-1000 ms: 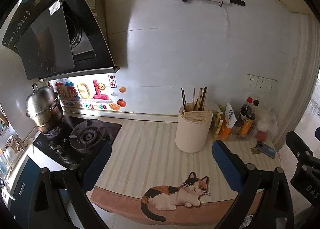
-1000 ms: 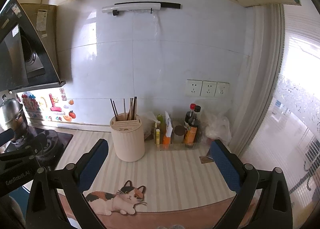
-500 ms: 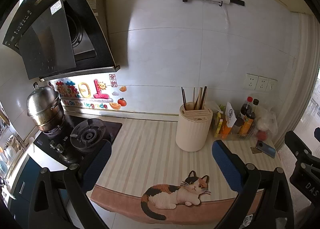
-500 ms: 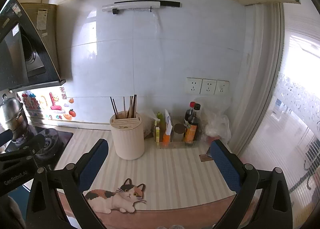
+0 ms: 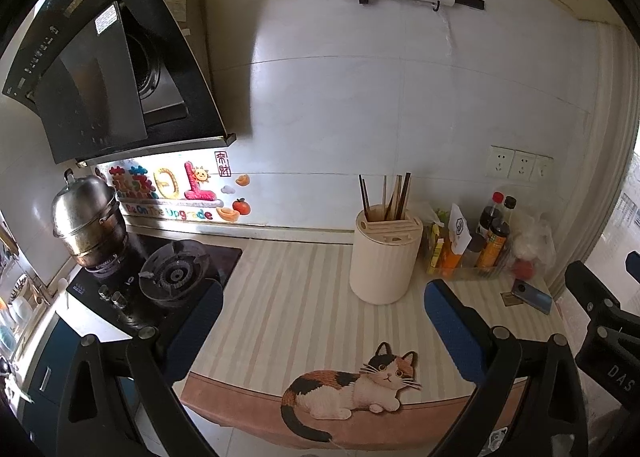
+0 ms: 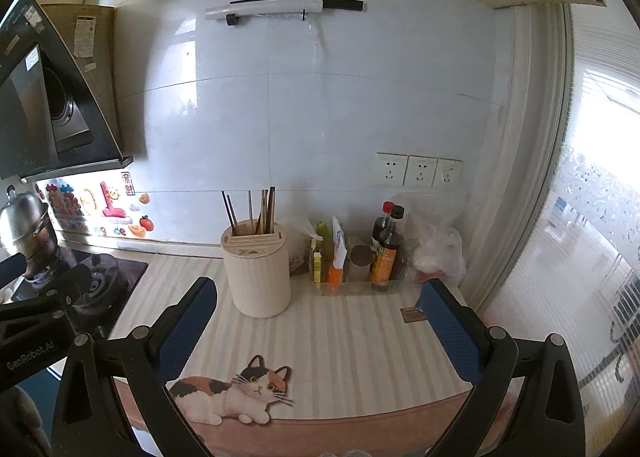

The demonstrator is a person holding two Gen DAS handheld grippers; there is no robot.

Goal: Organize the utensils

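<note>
over the last second almost nothing has changed: both views have only drifted a little, and the left gripper [image 5: 324,321] and right gripper [image 6: 318,321] stay spread wide and empty above the striped desk [image 5: 292,297]. the chopsticks [image 5: 386,197] stand upright in the cream holder [image 5: 384,261], ahead of both jaws and well apart from them. no loose utensil shows on the desk, so this fits either a job yet to come or one finished.

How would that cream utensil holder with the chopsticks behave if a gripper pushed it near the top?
The cream utensil holder is tall for its base, so a push near the top would probably tip it rather than slide it. Its ribbed wall looks rigid, likely plastic, and fairly light. The chopsticks stand loose in one slot and would likely rattle or spill out.
</note>
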